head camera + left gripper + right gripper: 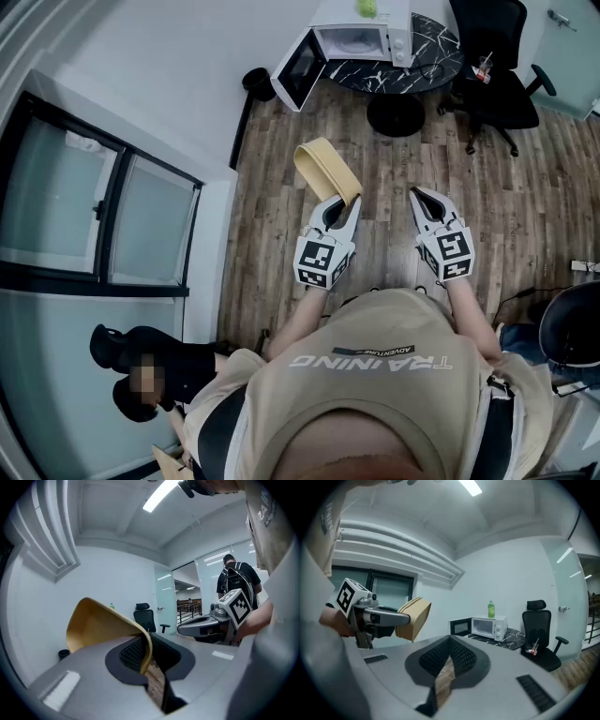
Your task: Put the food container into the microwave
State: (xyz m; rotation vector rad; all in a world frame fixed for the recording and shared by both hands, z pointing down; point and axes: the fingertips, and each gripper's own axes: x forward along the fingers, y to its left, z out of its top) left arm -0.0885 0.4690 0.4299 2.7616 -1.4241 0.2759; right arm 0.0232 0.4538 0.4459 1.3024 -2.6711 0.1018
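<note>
Tan plastic food container rode ahead of you in the head view, well short of the open white microwave. Left gripper view: your left tongs clamped its rim, apparently for carrying. Right gripper view: your right tongs were together, empty.

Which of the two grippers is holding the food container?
The left gripper: its jaws pinch the rim of the tan container. The right gripper is shut on nothing.
</note>
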